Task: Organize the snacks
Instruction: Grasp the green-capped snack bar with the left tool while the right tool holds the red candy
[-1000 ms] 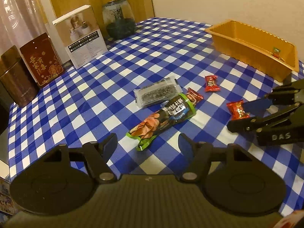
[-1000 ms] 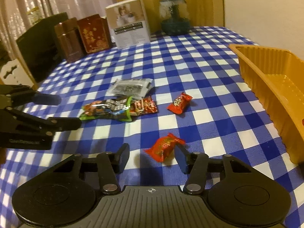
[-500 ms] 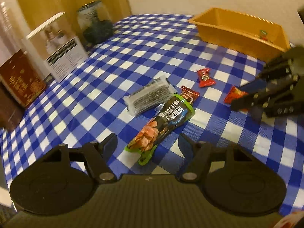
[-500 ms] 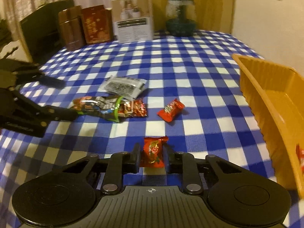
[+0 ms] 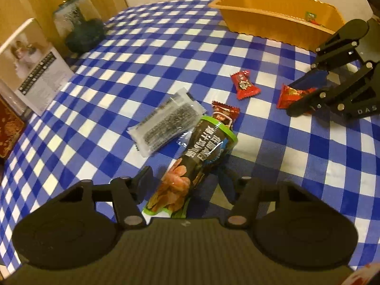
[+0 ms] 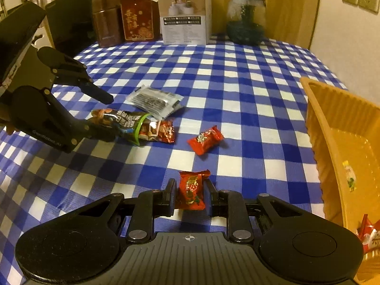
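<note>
- Right tool (image 6: pixel 191 196): jaws closed on a small red candy (image 6: pixel 191 190), which stands upright between the pads at the near edge of the desk (image 6: pixel 249 90).
- Orange tray (image 6: pixel 342 142): to the right of the right tool, long axis running near to far; a few wrapped sweets already lie in it. The path from candy to tray looks clear, with only the tray's near wall to get over.
- Left tool (image 5: pixel 185 185): jaws closing either side of the near end of the long dark snack bag (image 5: pixel 201 152); pads not yet pressing on it. The bag's long axis runs away from the tool, tilted to the right, its green-rimmed end far.
- Brown-red wrapper (image 5: pixel 224 112): tucked under the bag's far end, touching it; likely to shift when the bag lifts.
- Grey seaweed-like packet (image 5: pixel 166 123): just left of the bag.
- Second red candy (image 5: pixel 244 84): farther off, lying loose between bag and tray.
- Far edge: white box (image 6: pixel 186 15), red tin (image 6: pixel 139 19), brown canister (image 6: pixel 105 22), glass jar (image 6: pixel 245 16), well apart from the work.
</note>
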A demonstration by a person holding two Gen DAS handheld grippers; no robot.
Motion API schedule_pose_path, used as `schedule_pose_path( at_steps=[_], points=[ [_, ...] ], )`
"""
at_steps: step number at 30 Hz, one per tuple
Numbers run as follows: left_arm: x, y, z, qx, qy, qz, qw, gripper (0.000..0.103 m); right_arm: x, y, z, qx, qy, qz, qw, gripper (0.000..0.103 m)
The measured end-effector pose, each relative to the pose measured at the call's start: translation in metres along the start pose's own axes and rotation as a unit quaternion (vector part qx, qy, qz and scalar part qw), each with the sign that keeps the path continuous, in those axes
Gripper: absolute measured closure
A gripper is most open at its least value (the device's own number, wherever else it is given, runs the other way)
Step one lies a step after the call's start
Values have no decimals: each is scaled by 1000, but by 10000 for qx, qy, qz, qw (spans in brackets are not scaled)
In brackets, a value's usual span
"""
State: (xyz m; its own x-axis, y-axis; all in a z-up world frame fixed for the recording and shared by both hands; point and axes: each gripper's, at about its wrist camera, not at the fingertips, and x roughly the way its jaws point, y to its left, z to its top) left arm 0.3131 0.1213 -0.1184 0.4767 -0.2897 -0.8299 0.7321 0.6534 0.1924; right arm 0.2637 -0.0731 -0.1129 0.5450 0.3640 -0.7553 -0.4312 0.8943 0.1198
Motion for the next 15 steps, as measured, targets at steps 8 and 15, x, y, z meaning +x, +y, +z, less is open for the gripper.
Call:
schedule_pose_path(
  at_steps=[8, 15],
  points=[
    [2, 3, 1, -457, 131, -121, 9988, 65, 1, -10, 0, 280, -34, 68, 9996, 79],
    [-14, -14, -7, -1665, 442, -78, 9850, 77, -2, -8, 0, 399, -98, 125, 9991, 79]
  ],
)
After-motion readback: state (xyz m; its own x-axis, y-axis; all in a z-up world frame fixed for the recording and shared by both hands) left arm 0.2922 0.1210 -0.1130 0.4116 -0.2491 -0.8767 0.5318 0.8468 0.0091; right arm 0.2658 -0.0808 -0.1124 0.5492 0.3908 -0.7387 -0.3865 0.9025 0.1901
